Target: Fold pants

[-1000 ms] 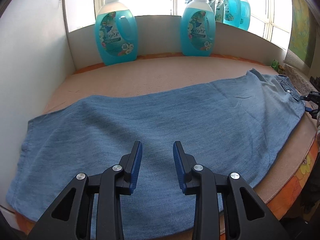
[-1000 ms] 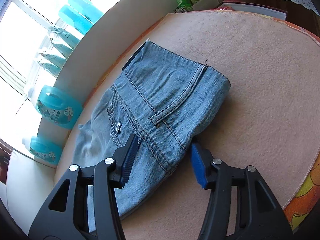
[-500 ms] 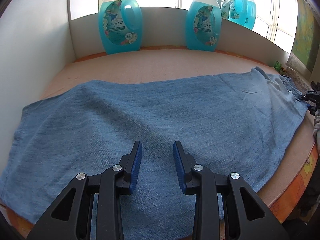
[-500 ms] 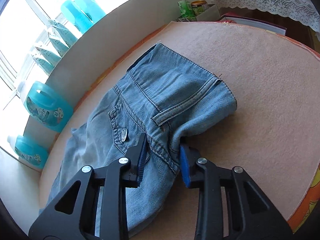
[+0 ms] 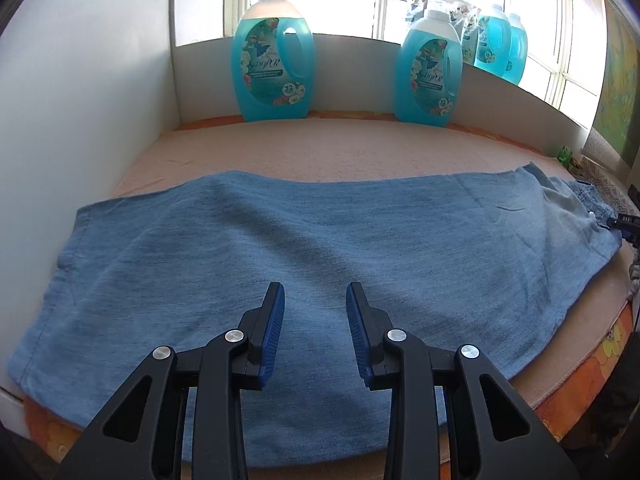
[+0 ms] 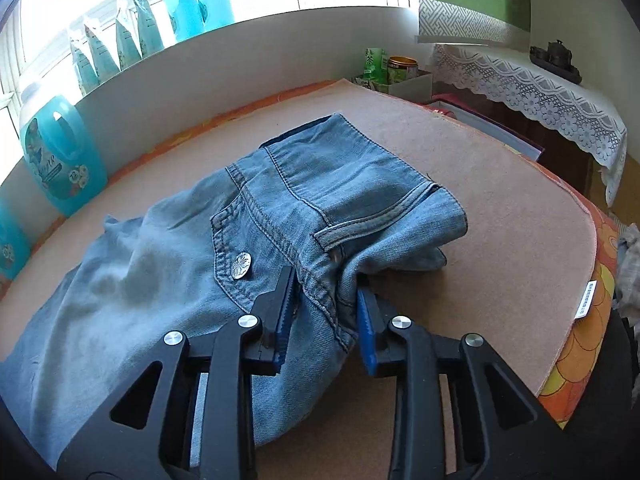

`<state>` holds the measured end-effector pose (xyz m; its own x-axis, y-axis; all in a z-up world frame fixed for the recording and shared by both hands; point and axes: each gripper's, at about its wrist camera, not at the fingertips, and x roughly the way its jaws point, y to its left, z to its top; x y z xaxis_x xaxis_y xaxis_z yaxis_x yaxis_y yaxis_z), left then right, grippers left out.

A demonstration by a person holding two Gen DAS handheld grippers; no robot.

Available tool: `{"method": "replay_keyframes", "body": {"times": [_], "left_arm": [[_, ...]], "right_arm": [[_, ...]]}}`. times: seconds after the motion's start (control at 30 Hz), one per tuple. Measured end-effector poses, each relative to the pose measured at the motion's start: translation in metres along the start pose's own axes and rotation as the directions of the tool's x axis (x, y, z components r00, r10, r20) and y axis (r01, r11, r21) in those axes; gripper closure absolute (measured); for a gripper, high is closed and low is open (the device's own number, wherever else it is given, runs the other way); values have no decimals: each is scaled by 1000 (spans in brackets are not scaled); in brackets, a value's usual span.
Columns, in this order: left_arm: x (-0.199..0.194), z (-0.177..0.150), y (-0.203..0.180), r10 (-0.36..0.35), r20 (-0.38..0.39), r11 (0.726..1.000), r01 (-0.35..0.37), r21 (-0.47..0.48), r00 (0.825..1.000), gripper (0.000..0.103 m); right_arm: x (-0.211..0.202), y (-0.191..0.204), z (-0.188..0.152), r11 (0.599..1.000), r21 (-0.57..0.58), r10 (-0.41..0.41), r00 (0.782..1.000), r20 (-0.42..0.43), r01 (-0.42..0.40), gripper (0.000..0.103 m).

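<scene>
One pair of denim pants [image 5: 320,264], two claws (left claw [image 5: 315,332], right claw [image 6: 325,316]), four blue detergent jugs [image 5: 272,64] along the window, one silver button [image 6: 241,265].

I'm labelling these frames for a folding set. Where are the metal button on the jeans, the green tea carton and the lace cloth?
metal button [image 6: 242,265]: right wrist view, centre of its embossed face.
green tea carton [image 6: 374,65]: right wrist view, its printed front.
lace cloth [image 6: 532,94]: right wrist view, its hanging scalloped border.
</scene>
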<state>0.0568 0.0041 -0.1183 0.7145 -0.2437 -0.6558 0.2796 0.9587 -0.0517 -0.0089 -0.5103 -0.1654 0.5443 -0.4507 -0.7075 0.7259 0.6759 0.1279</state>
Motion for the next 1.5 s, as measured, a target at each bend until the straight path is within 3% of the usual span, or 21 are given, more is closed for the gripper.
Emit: {"method": "replay_keyframes", "body": {"times": [0.07,0.2,0.33,0.43,0.53,0.67,0.83,0.97,1.13,1.2,1.33,1.47,1.5], "left_arm": [[-18,-4,21,42,21,998,-41,-55,999,73],[-51,-22,63,139,45,977,-129,-170,989,73],[-79,-44,93,226,55,943,-204,-264,973,71],[-91,-59,114,267,51,911,-234,-341,962,70],[-95,-72,127,286,36,890,-252,-379,958,70],[-95,-80,135,291,33,876,-252,-412,956,70],[-90,-83,146,296,35,860,-250,-445,955,70],[-83,-85,153,298,34,849,-249,-466,954,70],[-75,-84,156,304,26,845,-257,-470,952,70],[-73,-82,157,307,23,844,-261,-469,951,70],[-69,-80,156,333,19,842,-288,-457,943,70],[-71,-81,156,348,17,836,-302,-459,937,70],[-71,-81,158,347,14,832,-302,-465,938,70]], "right_arm": [[-10,-5,-2,1000,-1,14,1000,1,-14,51],[-35,-8,-6,996,5,92,995,-23,-92,51],[-68,17,-11,983,-62,171,985,-5,-171,51],[-93,55,-13,953,-129,275,961,1,-273,51],[-111,104,-15,888,-218,409,912,-33,-406,51],[-132,189,-25,753,-375,548,831,-99,-541,51],[-154,310,-46,502,-522,685,686,-248,-690,51],[-162,399,-72,308,-588,714,590,-377,-748,51],[-167,498,-113,107,-599,682,497,-537,-794,51],[-169,536,-133,33,-604,656,473,-588,-796,51],[-164,604,-184,-106,-617,578,456,-676,-780,51],[-154,656,-235,-210,-621,503,461,-731,-755,51],[-153,666,-246,-234,-633,494,471,-731,-738,51]]}}
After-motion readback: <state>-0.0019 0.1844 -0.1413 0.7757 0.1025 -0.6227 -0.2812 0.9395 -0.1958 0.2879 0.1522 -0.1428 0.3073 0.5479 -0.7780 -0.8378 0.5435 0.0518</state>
